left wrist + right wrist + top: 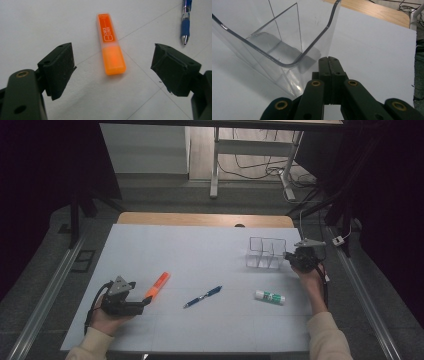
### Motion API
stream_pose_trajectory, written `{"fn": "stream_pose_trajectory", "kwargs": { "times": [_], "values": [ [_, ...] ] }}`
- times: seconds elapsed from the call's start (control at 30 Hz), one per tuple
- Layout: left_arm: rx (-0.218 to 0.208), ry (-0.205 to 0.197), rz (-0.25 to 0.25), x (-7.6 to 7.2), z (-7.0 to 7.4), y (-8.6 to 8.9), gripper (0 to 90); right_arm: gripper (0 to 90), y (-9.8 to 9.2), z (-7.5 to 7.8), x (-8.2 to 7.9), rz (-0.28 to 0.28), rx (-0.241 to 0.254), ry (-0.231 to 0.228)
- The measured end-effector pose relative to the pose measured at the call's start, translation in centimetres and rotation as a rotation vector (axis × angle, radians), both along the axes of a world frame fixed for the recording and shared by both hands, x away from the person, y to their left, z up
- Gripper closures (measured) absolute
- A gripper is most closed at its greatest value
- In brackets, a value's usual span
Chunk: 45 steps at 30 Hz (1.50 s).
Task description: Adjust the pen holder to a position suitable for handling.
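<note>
My left gripper has its fingers spread wide around the orange highlighter, which lies near the desk's front-left corner. It looks light, stiff and smooth; I'd pinch it across the flat sides at mid-body. My right gripper, fingers pressed together, seems to pinch the clear organizer's wall near the right edge.

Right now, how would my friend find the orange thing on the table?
Look at the big white table, then at its left side by the left tongs. Just beyond them lies the highlighter. It is the only bright orange thing; the pen beside it is blue.
</note>
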<state>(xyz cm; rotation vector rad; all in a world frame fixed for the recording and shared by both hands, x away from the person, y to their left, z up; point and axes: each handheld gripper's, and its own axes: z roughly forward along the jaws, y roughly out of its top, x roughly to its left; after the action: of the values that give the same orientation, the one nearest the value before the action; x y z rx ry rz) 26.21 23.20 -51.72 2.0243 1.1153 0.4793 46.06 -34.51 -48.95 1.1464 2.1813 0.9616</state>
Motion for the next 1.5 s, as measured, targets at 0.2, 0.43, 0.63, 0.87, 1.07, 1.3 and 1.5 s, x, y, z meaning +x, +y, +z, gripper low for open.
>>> {"fn": "stream_pose_trajectory", "kwargs": {
  "times": [0.2,0.43,0.63,0.87,1.07,1.3,1.5],
  "values": [
    [0.001,0.0,0.001,0.0,0.0,0.0,18.6,89.1,0.3,-0.1,0.0,0.009,0.011,-0.001],
    [0.008,0.005,-0.006,0.0,-0.1,-0.2,18.6,89.0,1.2,-0.2,0.0,0.026,-0.001,0.003],
    [0.007,0.004,-0.003,0.0,-0.1,-0.1,18.6,89.0,2.2,-0.2,0.1,0.052,-0.008,0.003],
    [0.008,0.007,-0.004,0.0,-0.1,-0.1,18.6,89.0,3.3,-0.1,-0.1,0.081,-0.013,-0.001],
    [0.007,0.007,-0.003,0.0,-0.1,0.0,18.6,89.0,3.6,0.0,-0.2,0.088,-0.01,-0.004],
    [0.009,0.008,-0.003,0.0,-0.1,-0.1,18.6,89.0,4.2,0.2,0.0,0.099,-0.006,-0.013],
    [0.009,0.009,-0.001,0.0,-0.1,-0.1,18.6,89.0,4.5,0.2,0.1,0.099,-0.011,-0.009]
  ]
}}
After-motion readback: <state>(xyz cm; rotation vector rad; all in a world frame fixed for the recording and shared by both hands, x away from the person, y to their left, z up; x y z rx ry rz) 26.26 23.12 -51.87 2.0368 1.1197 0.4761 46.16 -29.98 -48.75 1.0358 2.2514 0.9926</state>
